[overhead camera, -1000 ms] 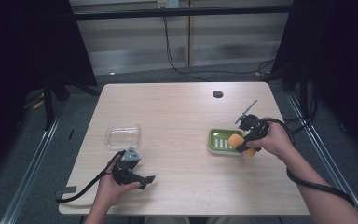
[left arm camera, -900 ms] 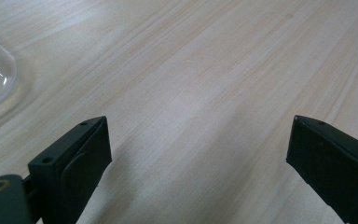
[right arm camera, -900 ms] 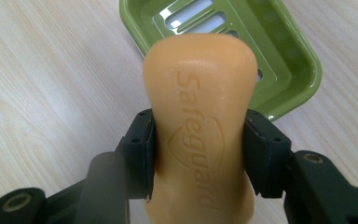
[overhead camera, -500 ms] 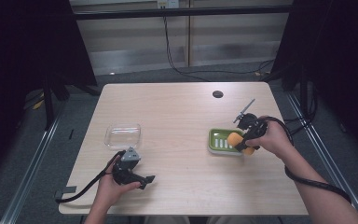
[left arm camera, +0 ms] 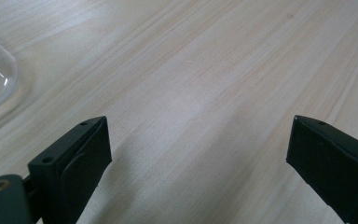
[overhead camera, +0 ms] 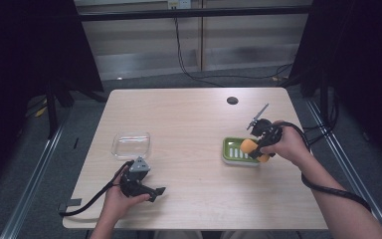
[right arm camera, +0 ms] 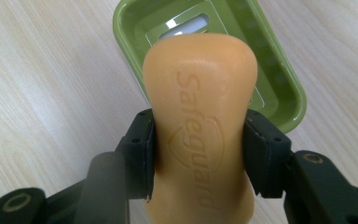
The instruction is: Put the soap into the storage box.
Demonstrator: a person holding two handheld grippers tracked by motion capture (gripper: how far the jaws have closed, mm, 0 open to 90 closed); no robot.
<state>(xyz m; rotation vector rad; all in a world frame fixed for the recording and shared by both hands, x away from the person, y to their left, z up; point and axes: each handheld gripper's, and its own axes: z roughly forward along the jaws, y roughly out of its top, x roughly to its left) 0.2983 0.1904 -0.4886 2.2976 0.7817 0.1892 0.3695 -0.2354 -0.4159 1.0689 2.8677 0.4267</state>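
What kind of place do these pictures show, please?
Probably a lab or recording station, not a home: a bare wooden table stands between dark curtains, cables run along the floor, and a person works with two handheld grippers, the right gripper holding an orange soap bar over a green soap dish.

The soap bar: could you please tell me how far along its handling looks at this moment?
Done: the right tongs are shut on the orange soap bar. In hand: the bar is held above the green soap dish, whether going in or coming out is unclear. Left: releasing it. The left tongs are open over bare table beside the clear container.
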